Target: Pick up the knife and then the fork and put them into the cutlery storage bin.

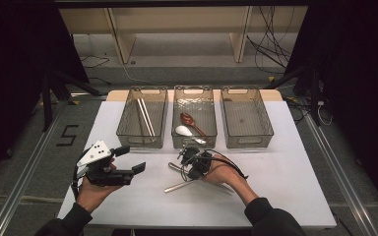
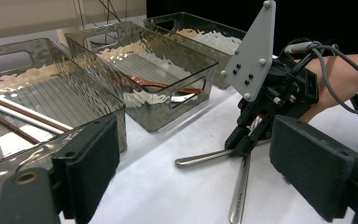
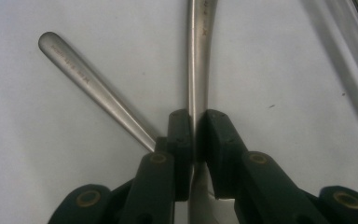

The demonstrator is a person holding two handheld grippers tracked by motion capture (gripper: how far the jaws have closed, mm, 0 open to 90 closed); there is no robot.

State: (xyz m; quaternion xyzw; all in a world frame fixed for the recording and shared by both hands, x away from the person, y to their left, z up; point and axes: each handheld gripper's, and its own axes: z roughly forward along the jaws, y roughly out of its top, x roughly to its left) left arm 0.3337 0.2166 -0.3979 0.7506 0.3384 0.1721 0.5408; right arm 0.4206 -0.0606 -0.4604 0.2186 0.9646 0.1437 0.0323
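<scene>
Two metal utensil handles lie crossed on the white table (image 1: 285, 177) in front of the middle bin. My right gripper (image 3: 197, 126) is shut on one metal handle (image 3: 198, 56), which runs straight ahead between its pads. The second handle (image 3: 88, 84) slants off to the left under the jaws. In the high view the right gripper (image 1: 192, 164) points down at the crossed handles (image 1: 177, 186). My left gripper (image 1: 130, 160) is held at the left, jaws wide open with nothing between them. The left gripper view faces the right gripper (image 2: 247, 140) and both handles (image 2: 205, 158).
Three clear bins stand in a row at the back. The left bin (image 1: 120, 123) holds chopsticks (image 1: 145, 115). The middle bin (image 1: 194, 145) holds a red-brown spoon (image 1: 188, 119) and a white spoon (image 1: 183, 131). The right bin (image 1: 268, 123) has nothing in it.
</scene>
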